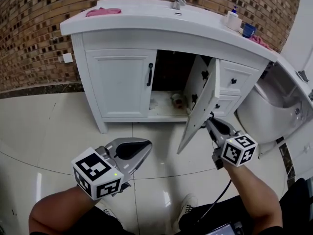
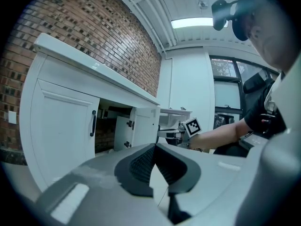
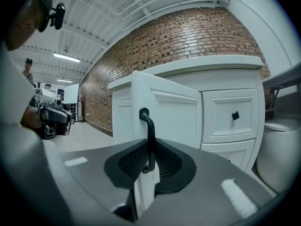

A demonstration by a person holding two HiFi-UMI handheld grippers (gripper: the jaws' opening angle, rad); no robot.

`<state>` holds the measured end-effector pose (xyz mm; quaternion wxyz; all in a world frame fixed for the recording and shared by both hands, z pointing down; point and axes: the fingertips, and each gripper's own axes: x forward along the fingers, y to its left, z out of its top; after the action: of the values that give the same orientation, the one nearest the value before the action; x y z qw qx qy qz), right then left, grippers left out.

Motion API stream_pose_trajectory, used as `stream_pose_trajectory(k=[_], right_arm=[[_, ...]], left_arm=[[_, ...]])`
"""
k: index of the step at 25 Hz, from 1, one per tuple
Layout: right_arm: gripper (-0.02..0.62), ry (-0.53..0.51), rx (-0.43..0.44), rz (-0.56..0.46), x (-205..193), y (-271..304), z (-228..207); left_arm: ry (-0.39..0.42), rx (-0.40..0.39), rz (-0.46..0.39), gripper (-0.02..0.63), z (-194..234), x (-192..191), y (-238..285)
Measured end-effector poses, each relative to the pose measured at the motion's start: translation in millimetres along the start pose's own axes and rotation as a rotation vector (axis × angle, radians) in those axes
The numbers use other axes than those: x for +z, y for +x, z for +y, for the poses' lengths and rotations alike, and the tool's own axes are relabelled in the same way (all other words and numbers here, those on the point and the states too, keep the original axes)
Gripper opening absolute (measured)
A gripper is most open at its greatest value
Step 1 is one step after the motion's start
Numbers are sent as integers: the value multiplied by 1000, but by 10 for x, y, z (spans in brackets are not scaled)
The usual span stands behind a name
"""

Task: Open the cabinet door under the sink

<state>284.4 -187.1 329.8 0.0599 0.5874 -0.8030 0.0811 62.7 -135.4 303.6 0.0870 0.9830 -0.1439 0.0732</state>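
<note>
Under the sink (image 1: 146, 14), mid-pull on the cabinet. Low at left, the left gripper (image 2: 154, 147), jaws pressed together on nothing. Then along the cabinet front: a left door (image 1: 120, 82) shut flat; a dark opening with a few small items on its floor, too blurred to name; a right door (image 1: 200, 99) swung well out, its black handle (image 3: 149, 126) pinched between the pads of the right gripper (image 3: 149, 150). Looks nearly done; calls for a wider outward arc, then release. Drawers (image 1: 234, 81) by the right edge closed.
</note>
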Motion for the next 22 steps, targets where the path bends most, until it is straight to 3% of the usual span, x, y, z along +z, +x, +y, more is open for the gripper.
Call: stream_pose_trajectory(k=[12, 22], right_arm=[[31, 43, -140, -21, -76, -542, -719], [26, 41, -180, -82, -78, -715, -1106]], left_arm=[[-11, -49, 19, 6, -101, -25, 263], [-21, -76, 22, 6, -154, -1, 448]])
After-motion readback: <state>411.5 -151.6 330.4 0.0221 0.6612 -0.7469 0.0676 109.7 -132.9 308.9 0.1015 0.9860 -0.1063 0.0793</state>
